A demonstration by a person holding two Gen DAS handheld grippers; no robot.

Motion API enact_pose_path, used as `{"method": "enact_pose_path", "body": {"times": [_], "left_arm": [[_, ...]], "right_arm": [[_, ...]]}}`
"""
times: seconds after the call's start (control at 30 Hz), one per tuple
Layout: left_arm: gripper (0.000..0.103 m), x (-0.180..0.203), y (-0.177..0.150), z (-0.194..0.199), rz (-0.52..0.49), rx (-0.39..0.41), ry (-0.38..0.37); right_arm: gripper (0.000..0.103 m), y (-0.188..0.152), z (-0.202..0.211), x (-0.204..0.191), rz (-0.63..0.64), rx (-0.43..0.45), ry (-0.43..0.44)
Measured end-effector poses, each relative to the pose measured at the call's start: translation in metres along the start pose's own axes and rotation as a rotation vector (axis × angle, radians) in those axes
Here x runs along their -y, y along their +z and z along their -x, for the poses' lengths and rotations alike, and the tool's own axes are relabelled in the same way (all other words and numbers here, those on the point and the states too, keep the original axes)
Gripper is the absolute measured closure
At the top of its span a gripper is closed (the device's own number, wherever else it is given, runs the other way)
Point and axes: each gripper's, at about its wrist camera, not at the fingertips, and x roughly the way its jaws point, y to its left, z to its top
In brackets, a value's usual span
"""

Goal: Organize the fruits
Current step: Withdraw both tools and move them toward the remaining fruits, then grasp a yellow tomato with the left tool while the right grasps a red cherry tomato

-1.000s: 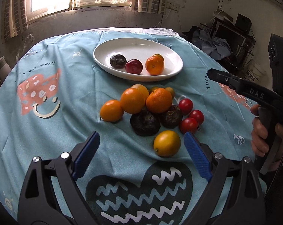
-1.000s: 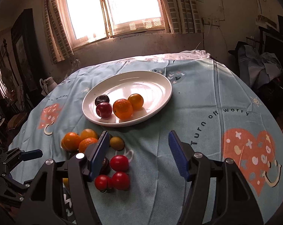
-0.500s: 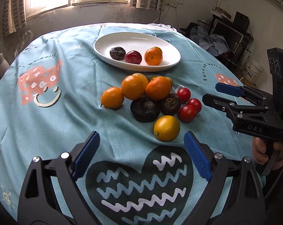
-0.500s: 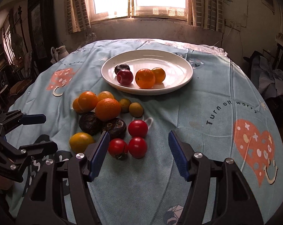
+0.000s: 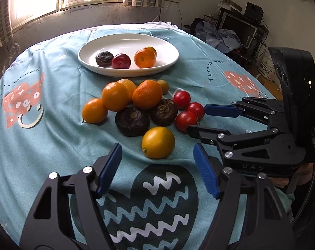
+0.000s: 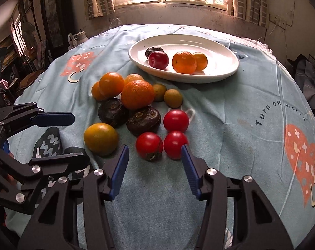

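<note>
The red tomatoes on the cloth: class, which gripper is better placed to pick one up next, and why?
Right. The right gripper is open with the nearest tomato almost between its fingers. The left gripper is also open, but it faces the yellow fruit, with the tomatoes off to its side.

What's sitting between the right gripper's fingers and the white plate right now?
In the right wrist view, three red tomatoes lie just ahead of the open right gripper; beyond them sit two small greenish fruits, then bare tablecloth up to the white plate.
</note>
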Motion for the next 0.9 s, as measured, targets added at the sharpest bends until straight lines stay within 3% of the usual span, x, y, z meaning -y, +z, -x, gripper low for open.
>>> {"method": "enact_pose_path", "body": {"times": [0.07, 0.23, 0.33, 0.53, 0.9], "left_arm": [[0.044, 0.000, 0.003, -0.005, 0.002, -0.017, -0.007], [0.058, -0.002, 0.007, -0.021, -0.001, -0.060, 0.001], [0.059, 0.002, 0.008, -0.030, -0.024, -0.086, 0.007], [0.063, 0.000, 0.007, -0.038, -0.031, -0.112, 0.007], [0.064, -0.007, 0.000, -0.026, -0.012, -0.104, 0.015]], "right_arm": [[0.052, 0.000, 0.001, 0.000, -0.003, 0.010, 0.007], [0.062, 0.001, 0.009, -0.001, 0.008, 0.046, 0.027], [0.066, 0.002, 0.016, -0.006, 0.039, 0.082, 0.055], [0.066, 0.004, 0.002, -0.002, 0.025, 0.021, 0.048], [0.070, 0.005, -0.025, -0.019, 0.164, -0.066, -0.006]]}}
